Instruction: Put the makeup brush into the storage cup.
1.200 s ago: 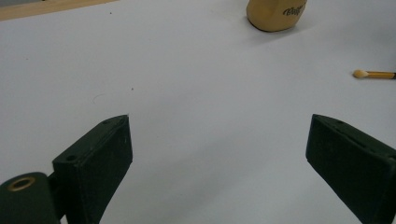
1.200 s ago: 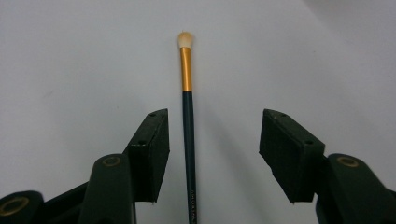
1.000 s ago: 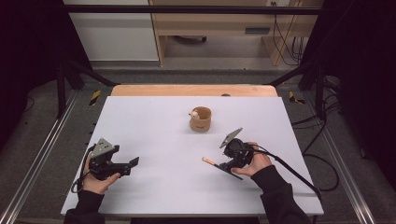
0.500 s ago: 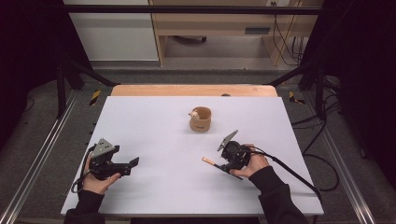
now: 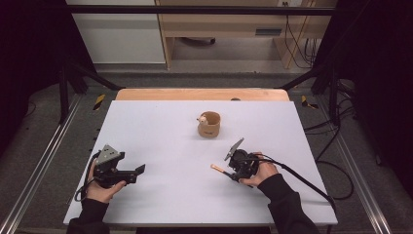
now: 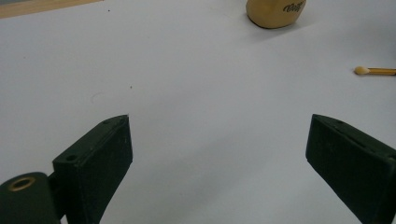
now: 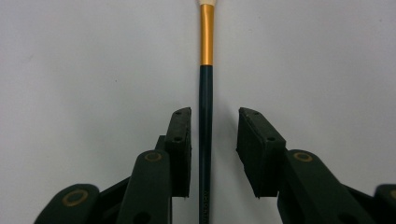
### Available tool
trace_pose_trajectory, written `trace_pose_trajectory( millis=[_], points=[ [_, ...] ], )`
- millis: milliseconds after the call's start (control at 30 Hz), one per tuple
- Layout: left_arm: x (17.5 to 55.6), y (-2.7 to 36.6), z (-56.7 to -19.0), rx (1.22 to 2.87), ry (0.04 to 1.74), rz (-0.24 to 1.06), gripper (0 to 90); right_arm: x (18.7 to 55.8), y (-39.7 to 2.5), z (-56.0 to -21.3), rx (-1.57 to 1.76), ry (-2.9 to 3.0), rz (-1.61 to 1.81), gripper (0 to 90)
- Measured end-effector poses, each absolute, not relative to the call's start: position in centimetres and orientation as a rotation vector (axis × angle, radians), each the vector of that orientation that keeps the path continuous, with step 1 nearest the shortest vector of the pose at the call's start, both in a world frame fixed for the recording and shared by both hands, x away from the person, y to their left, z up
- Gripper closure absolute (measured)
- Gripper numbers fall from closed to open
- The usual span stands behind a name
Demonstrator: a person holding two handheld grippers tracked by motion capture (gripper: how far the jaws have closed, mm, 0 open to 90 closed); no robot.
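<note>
Lowered since a second ago, the right gripper (image 7: 214, 154) brackets a thin brush (image 7: 206, 112) lying on the white table (image 5: 160, 122), jaws narrowly apart, left gripper (image 6: 219, 158) wide; an off-centre close could roll it free.

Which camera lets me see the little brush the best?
The right gripper view: the brush runs up the middle between the right gripper jaws, dark handle and gold band clear. The left gripper view catches its pale tip and gold band at the edge; the high view shows it tiny.
</note>
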State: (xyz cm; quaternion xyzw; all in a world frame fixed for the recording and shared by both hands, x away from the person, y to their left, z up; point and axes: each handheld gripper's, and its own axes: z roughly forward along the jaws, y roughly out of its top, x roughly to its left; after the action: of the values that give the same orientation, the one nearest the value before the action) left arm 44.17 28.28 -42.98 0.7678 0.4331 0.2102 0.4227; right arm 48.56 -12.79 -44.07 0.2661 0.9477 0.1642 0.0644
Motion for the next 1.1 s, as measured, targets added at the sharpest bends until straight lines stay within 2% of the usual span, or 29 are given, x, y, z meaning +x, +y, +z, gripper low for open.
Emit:
trace_pose_trajectory(
  millis=[467,1100],
  points=[
    [44.22,28.24,-43.07,1.930,1.084,0.525,7.0,48.64,-12.55,-44.53,0.797,2.904,0.447,76.0],
    [44.25,28.21,-43.13,1.941,1.083,0.528,7.0,48.77,-12.54,-44.85,0.754,2.934,0.428,82.6]
  ],
)
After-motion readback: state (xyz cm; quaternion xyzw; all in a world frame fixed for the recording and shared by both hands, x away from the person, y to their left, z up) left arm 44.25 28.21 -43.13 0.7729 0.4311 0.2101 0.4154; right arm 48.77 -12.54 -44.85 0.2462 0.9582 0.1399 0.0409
